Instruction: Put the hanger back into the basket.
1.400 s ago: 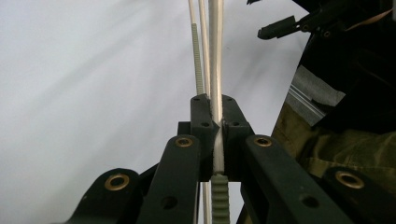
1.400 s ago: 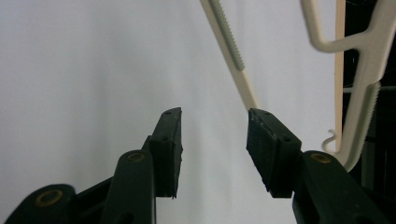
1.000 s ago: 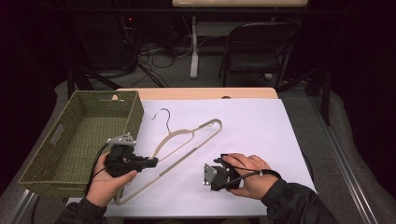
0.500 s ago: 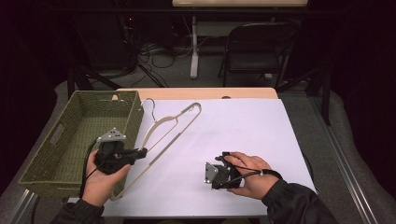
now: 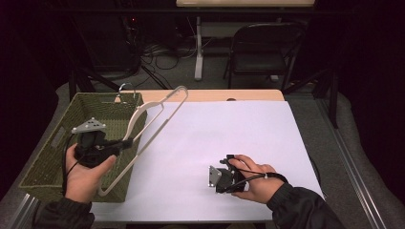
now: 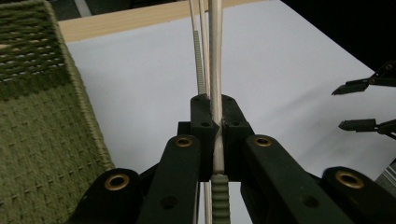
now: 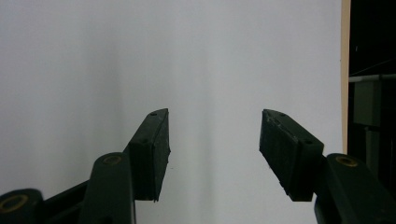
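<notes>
A cream clothes hanger (image 5: 162, 119) with a wire hook hangs tilted above the right edge of the green woven basket (image 5: 100, 97). My left gripper (image 5: 128, 142) is shut on the hanger's lower bar. In the left gripper view both jaws press together on the cream bar (image 6: 215, 56), with the basket's wall (image 6: 42, 116) at the left. My right gripper (image 5: 217, 177) rests low over the white table sheet (image 5: 239, 129) at the front right. Its jaws stand open around nothing (image 7: 214, 135).
The right gripper's open jaw tips (image 6: 345, 106) show far off in the left gripper view. A strip of wooden table edge (image 5: 215, 95) runs behind the white sheet. A black folding chair (image 5: 262, 52) and floor cables lie beyond the table.
The left gripper has carried the hanger to the left, from over the white sheet to over the basket's right edge, swinging it steeper. The right gripper has stayed in place.
</notes>
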{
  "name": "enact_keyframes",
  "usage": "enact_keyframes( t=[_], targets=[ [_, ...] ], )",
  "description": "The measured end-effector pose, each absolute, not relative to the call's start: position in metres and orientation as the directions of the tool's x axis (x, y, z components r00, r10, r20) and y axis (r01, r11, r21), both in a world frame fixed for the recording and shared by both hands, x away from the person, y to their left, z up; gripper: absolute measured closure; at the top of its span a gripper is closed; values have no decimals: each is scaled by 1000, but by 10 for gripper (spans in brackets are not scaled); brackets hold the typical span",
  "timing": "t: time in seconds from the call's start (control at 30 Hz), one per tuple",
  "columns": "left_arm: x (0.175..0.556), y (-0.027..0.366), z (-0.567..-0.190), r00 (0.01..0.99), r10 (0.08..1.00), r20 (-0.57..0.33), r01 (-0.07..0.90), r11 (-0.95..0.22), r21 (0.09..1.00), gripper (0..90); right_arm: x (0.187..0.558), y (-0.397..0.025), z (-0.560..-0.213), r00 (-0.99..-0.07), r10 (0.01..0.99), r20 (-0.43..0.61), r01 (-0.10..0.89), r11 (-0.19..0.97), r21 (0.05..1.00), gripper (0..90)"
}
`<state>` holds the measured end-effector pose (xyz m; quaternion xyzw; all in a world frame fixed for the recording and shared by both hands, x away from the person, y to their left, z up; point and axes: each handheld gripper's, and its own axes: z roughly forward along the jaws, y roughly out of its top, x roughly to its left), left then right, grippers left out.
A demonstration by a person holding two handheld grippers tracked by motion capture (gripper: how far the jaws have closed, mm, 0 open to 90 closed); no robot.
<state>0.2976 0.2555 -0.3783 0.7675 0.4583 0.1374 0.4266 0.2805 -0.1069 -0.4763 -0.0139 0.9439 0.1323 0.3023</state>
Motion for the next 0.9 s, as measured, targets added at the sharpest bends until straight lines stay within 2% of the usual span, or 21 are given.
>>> enact_keyframes(
  t=[0.3,0.9],
  targets=[
    [300,286,-369,455,872,-182,600,-149,786,870,280,-105,-478,-819,58,-571,-97,967,237,428],
    [306,357,-379,261,951,-166,650,-46,758,870,281,-105,-479,-818,59,-573,-95,967,235,428]
  ],
)
